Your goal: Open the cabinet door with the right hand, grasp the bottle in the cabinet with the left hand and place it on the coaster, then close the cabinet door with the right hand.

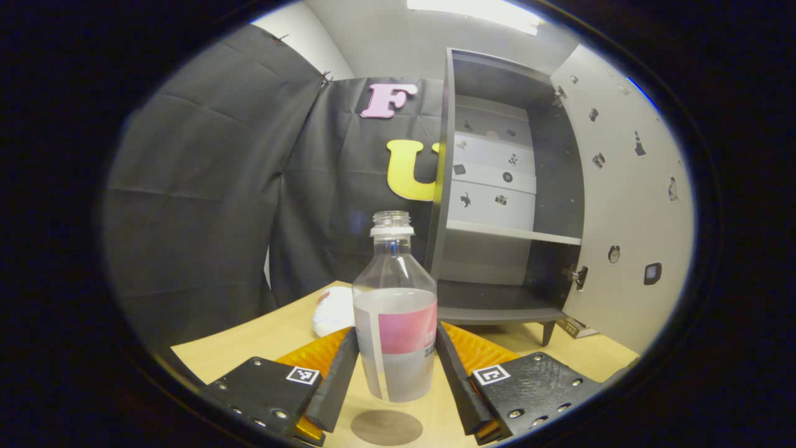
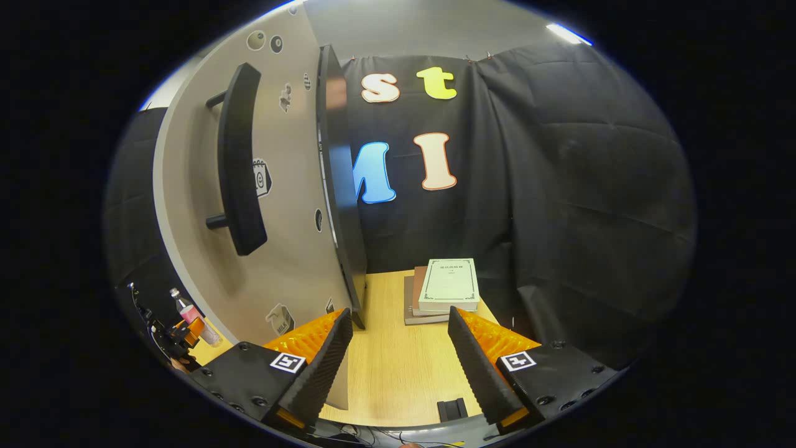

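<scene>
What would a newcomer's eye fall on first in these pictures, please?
Probably the clear bottle with a pink label, capless, held between the left gripper fingers just above the table. Behind it stands the cabinet, its door swung wide. In the right gripper view, a stack of books lies beyond the open right gripper.

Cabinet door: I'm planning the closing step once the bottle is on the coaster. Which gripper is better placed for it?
Right. The right gripper is open and empty beside the cabinet door, near its handle. The left gripper is occupied, its fingers flanking the bottle.
</scene>
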Action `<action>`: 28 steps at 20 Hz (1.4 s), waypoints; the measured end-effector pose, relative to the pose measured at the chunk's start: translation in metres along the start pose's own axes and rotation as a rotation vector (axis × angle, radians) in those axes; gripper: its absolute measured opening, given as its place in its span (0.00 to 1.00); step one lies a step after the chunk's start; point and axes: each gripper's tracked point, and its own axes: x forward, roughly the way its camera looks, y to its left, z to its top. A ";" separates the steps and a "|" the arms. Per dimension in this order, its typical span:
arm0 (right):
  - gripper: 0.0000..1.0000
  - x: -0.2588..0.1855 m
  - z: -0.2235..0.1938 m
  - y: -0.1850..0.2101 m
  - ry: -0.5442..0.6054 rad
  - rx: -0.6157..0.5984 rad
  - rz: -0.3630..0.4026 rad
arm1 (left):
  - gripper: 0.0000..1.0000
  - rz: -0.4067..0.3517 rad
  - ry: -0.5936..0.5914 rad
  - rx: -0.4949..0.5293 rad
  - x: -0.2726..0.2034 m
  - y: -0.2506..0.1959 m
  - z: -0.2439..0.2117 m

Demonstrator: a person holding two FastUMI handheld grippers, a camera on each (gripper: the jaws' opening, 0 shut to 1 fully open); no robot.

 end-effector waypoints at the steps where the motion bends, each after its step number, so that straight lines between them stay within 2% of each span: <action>1: 0.98 0.000 -0.002 -0.001 0.004 -0.011 -0.006 | 0.72 0.004 0.018 -0.002 0.001 0.003 -0.011; 7: 0.98 0.000 -0.010 -0.004 0.033 -0.030 -0.027 | 0.74 0.022 0.103 -0.012 -0.002 0.011 -0.069; 12: 0.98 0.003 -0.018 -0.006 0.056 -0.033 -0.033 | 0.74 0.025 0.149 -0.002 -0.003 0.009 -0.098; 28: 0.98 0.007 -0.018 -0.004 0.050 -0.012 -0.014 | 0.72 0.023 0.192 0.083 -0.022 0.001 -0.110</action>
